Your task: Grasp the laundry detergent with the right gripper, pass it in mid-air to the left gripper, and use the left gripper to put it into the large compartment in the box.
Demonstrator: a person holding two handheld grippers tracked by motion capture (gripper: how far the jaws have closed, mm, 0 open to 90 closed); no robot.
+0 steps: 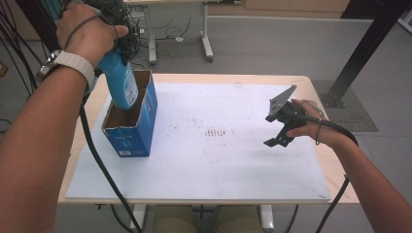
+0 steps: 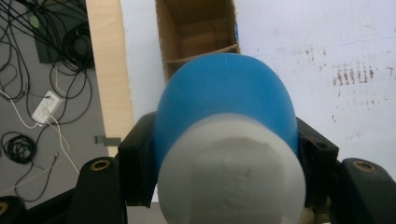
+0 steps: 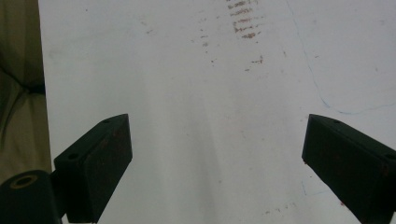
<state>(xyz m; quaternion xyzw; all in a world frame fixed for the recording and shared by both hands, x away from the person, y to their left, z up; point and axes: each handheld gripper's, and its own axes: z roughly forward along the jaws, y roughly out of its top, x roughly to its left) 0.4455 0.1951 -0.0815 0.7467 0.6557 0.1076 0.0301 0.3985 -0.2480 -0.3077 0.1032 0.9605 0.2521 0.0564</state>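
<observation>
A blue bottle (image 1: 119, 80) with a white cap (image 2: 231, 172) hangs bottom-down, its lower end inside the open top of a blue cardboard box (image 1: 132, 131) at the table's left. My left gripper (image 1: 112, 34) is shut on the bottle near its cap, and in the left gripper view the black jaws press both sides of the blue body (image 2: 226, 100) above the box's brown inside (image 2: 196, 32). My right gripper (image 1: 278, 132) hovers over the right part of the white board, jaws wide apart with nothing between them, and its fingers (image 3: 95, 163) frame bare board.
A white board (image 1: 204, 160) covers the wooden table (image 1: 330, 165), with reddish smudges (image 1: 216, 132) at its middle. Cables (image 2: 42, 93) lie on the floor left of the table. Another table's legs (image 1: 206, 43) and a black post (image 1: 362, 48) stand behind.
</observation>
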